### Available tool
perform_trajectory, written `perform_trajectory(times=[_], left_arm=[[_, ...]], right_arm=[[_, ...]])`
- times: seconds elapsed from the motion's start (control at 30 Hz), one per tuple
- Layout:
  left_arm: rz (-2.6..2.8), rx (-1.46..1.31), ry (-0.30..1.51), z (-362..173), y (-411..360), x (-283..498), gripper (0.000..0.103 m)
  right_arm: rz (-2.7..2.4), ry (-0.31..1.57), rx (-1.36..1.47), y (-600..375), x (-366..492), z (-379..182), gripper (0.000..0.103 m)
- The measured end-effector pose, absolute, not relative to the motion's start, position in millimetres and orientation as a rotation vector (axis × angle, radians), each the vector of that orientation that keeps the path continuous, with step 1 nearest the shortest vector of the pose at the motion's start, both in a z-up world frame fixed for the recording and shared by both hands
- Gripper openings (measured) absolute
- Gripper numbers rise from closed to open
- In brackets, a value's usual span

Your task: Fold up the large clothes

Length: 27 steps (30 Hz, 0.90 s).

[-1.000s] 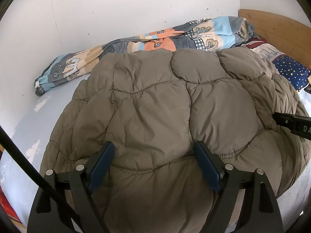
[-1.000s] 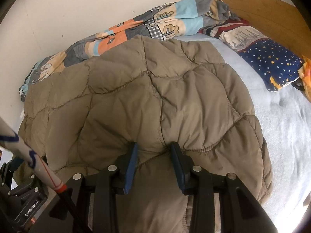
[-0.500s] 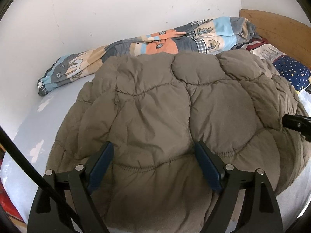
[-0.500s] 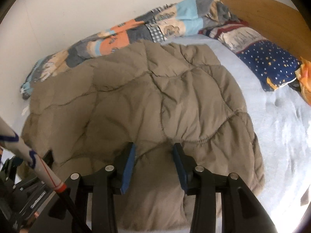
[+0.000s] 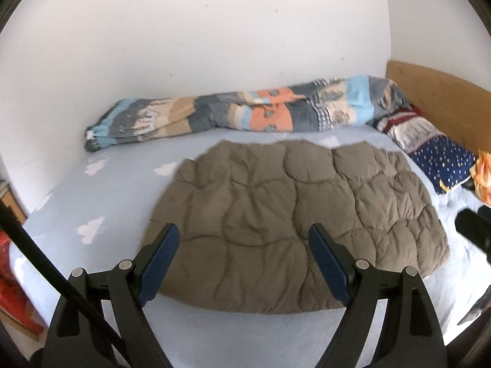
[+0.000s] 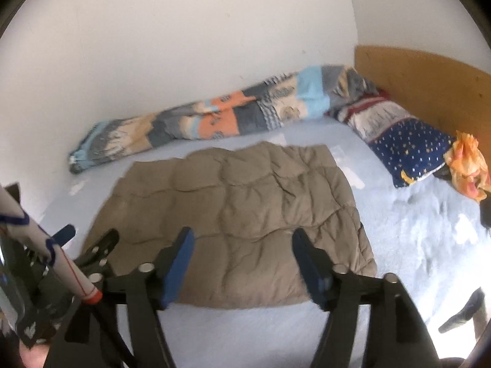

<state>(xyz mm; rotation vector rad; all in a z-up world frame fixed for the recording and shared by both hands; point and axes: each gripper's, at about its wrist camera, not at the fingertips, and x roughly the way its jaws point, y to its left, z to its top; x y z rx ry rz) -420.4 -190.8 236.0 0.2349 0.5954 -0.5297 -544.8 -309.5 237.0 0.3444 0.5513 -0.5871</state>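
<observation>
A brown quilted padded garment [image 5: 294, 214] lies folded into a rough rectangle on the pale blue bed sheet [image 5: 101, 202]; it also shows in the right wrist view [image 6: 239, 220]. My left gripper [image 5: 244, 239] is open and empty, raised above the garment's near edge. My right gripper [image 6: 242, 245] is open and empty, also raised above the near edge. The left gripper's tips show at the left of the right wrist view [image 6: 92, 245]. Part of the right gripper shows dark at the right edge of the left wrist view [image 5: 474, 230].
A patchwork blanket [image 5: 245, 113] is bunched along the white wall at the back. A star-print pillow [image 5: 442, 159] and an orange cloth [image 6: 469, 165] lie at the right by the wooden headboard [image 6: 423, 79]. A red object [image 5: 12, 273] sits beside the bed's left edge.
Both grippers have pulled back and up from the garment, which now lies flat and far smaller in view. The right gripper has opened wide and let go of the fabric.
</observation>
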Motion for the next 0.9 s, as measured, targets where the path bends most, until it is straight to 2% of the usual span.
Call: perform_trajectory(times=[0.13,0.53,0.9], left_arm=[[-0.492,0.218,0.553,258.4,-165.2,-437.5,0.09],[-0.454,0.195,0.56,278.6,-118.6,-466.0,0.093],[-0.437,0.191,0.567,276.7,-116.3,-463.5,0.094]], right_arm=[[-0.56,0.53,0.27,-278.2,-555.4,256.7,0.078],[-0.508,0.466,0.2,-213.9,-583.3,292.2,0.091],[-0.504,0.498,0.184,-209.1,-572.8,285.3,0.093]])
